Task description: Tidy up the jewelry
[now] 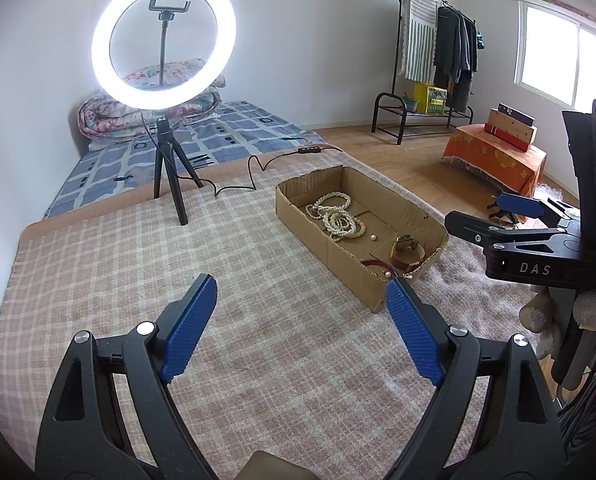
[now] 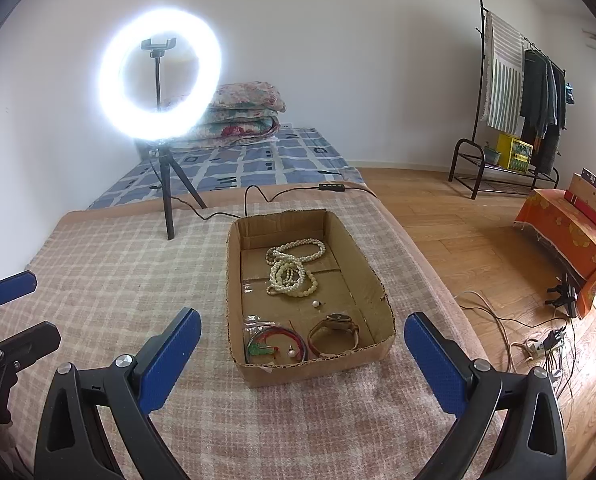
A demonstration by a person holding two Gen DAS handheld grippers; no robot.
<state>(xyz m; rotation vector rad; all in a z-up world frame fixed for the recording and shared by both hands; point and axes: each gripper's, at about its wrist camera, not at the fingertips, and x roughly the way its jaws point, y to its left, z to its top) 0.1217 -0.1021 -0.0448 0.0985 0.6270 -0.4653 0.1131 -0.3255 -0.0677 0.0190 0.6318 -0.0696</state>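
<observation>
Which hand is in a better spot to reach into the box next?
Probably the right gripper: the cardboard box sits straight ahead between its open, empty jaws. The left gripper, also open, has the box off to its right.

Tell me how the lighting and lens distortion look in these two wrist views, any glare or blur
Left wrist view: the ring light is bright but crisp-edged, the window is blown out, and the fisheye bends the walls. Right wrist view: the ring light blooms into a hazy halo; the cardboard box stays sharp.
</observation>
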